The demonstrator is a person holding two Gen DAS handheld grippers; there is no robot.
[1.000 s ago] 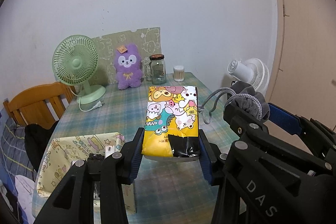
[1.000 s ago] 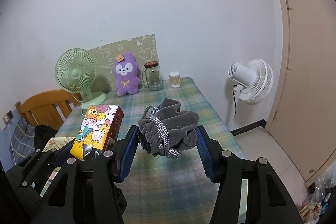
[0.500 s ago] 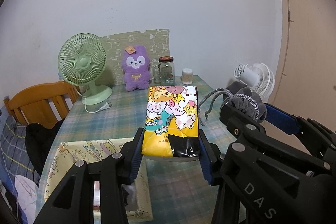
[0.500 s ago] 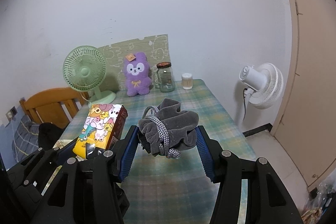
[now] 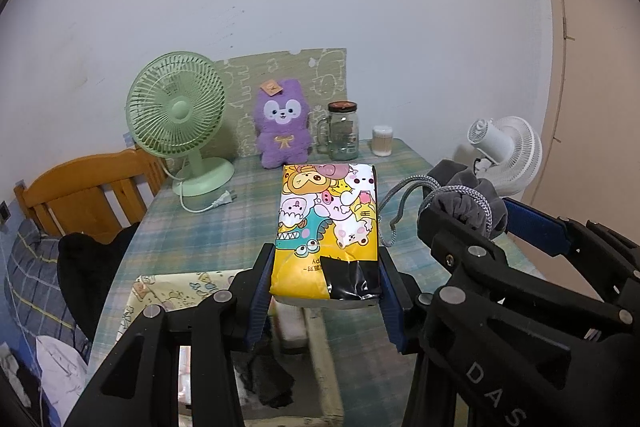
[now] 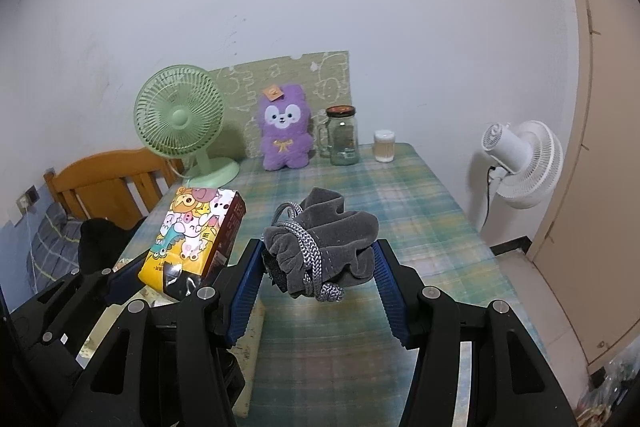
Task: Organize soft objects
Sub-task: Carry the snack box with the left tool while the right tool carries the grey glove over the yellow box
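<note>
Both tools loaded, held above bench.
Left tool [image 5: 325, 283] clenched on cartoon tissue pack [image 5: 326, 227], pack sticking forward; right tool [image 6: 318, 267] clenched on grey drawstring pouch [image 6: 324, 247], just right of pack; patterned box [image 5: 168, 299] below left tool.

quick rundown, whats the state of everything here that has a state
left gripper: shut on the tissue pack
tissue pack: held off the table
right gripper: shut on the grey pouch
grey pouch: held up, cord dangling
glass jar: upright, lid on
green fan: unplugged, plug lying loose
purple plush: sitting upright
</note>
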